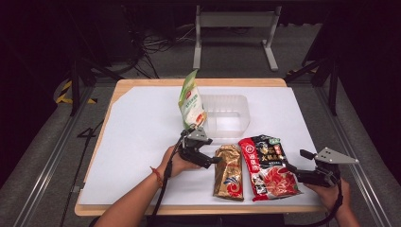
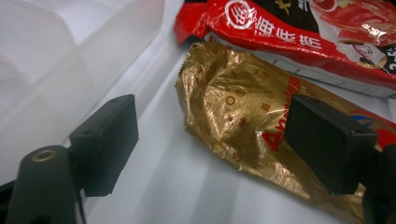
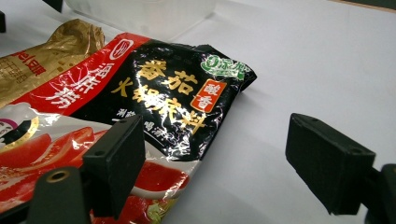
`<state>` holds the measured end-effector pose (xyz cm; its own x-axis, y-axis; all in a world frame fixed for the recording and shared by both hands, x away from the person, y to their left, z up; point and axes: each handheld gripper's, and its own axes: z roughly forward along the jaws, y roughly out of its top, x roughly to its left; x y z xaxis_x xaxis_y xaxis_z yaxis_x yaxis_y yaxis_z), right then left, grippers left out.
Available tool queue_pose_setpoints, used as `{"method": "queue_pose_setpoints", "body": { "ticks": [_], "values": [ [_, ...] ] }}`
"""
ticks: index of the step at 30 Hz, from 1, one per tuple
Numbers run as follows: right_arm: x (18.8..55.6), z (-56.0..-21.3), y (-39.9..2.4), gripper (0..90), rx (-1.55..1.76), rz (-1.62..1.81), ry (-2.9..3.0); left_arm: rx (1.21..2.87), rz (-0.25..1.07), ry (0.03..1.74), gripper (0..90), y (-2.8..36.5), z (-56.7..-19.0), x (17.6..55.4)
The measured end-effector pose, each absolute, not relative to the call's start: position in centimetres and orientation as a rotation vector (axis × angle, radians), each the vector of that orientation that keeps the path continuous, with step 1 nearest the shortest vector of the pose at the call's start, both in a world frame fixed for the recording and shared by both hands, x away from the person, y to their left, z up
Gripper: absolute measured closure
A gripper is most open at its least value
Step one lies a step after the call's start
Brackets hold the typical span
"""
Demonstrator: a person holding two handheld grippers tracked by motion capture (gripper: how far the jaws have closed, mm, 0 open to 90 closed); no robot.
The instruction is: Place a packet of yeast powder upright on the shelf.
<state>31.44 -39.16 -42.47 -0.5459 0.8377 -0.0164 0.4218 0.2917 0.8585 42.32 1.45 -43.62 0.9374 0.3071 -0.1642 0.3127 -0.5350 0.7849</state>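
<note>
A gold foil packet [image 1: 228, 171] lies flat near the table's front edge. A red and black soup-base packet [image 1: 267, 166] lies just to its right. My left gripper [image 1: 216, 160] hovers low at the gold packet's far left corner and is open. In the left gripper view the gold packet [image 2: 233, 107] lies between and beyond the spread jaws of the left gripper [image 2: 215, 126], with no pad touching it. My right gripper [image 1: 295, 161] is open at the red packet's right edge. The right gripper [image 3: 215, 140] has one jaw over the red packet [image 3: 154, 93] and the other over bare table.
A clear plastic tub [image 1: 231, 101] stands behind the packets at the table's middle. A green and white pouch [image 1: 191, 101] stands upright at its left end; whether it is inside I cannot tell. White sheet [image 1: 137, 137] covers the wooden table.
</note>
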Motion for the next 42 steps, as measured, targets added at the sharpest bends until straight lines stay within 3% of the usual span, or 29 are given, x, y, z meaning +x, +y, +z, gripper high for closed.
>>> {"method": "queue_pose_setpoints", "body": {
  "ticks": [16, 18, 20, 22, 28, 42],
  "values": [
    [31.6, -42.6, -39.0, 20.4, 1.121, 1.177, 2.109, 2.198, -0.198, 0.468, 15.8, -1.5, -45.0, 44.4],
    [31.6, -42.6, -39.0, 20.4, 1.116, 1.178, 2.114, 2.183, -0.219, 0.46, 21.3, -1.6, -45.0, 44.6],
    [31.6, -42.6, -39.0, 20.3, 1.118, 1.176, 2.119, 2.165, -0.236, 0.442, 40.9, -1.5, -44.9, 44.4],
    [31.6, -42.6, -39.0, 20.3, 1.118, 1.177, 2.119, 2.147, -0.225, 0.468, 47.4, -1.3, -44.9, 44.4],
    [31.6, -42.6, -39.1, 20.3, 1.119, 1.177, 2.115, 2.099, -0.133, 0.496, 84.3, -0.3, -44.7, 44.2],
    [31.6, -42.4, -39.2, 20.3, 1.117, 1.184, 2.112, 1.937, -0.034, 0.516, 87.0, 2.9, -40.1, 42.0]
  ]
}}
